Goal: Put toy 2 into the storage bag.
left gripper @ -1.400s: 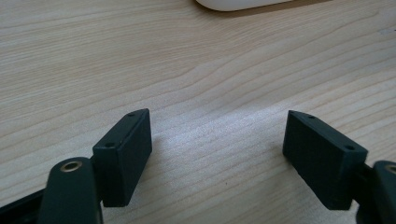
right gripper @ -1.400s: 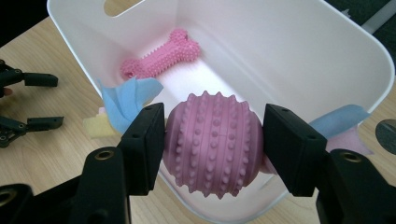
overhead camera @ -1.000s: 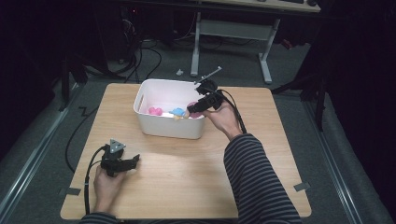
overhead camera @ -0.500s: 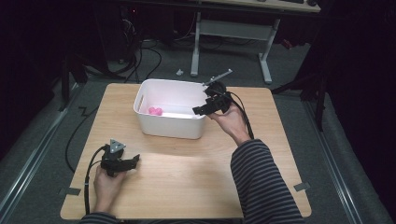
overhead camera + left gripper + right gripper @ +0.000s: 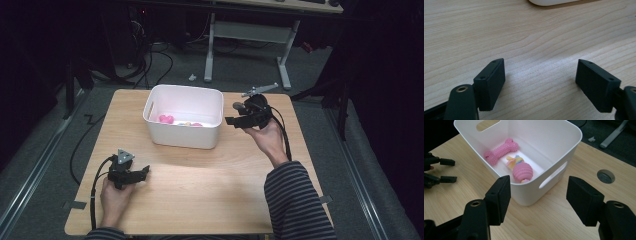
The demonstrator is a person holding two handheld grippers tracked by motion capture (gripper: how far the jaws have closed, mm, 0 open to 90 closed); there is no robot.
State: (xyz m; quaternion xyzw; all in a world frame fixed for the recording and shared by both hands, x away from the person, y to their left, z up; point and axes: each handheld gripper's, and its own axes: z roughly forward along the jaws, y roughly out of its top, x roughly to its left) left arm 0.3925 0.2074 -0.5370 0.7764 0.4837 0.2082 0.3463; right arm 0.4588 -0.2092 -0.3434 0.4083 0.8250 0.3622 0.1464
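A white plastic bin (image 5: pixel 184 138) stands at the table's far middle. Inside lie a pink bone-shaped toy (image 5: pixel 500 151), a pink ribbed ball toy (image 5: pixel 522 172) and a small yellow and blue toy (image 5: pixel 514 160); the high view shows them as pink shapes (image 5: pixel 165 119). My right gripper (image 5: pixel 233 114) hovers just right of the bin and points toward it. Its jaws have just been closing a little, and in the right gripper view the right gripper (image 5: pixel 539 190) still stands open with nothing between them. My left gripper (image 5: pixel 145 172) rests on the table near the front left, the left gripper (image 5: pixel 540 77) open over bare wood.
The wooden table (image 5: pixel 210 190) has free room in front of the bin. A round grey grommet (image 5: pixel 606 176) sits in the tabletop to the bin's right. Cables and a desk frame (image 5: pixel 250 35) lie on the floor beyond the far edge.
My right gripper has moved right, from over the bin's right part to beside its right wall. The left hand has stayed put.
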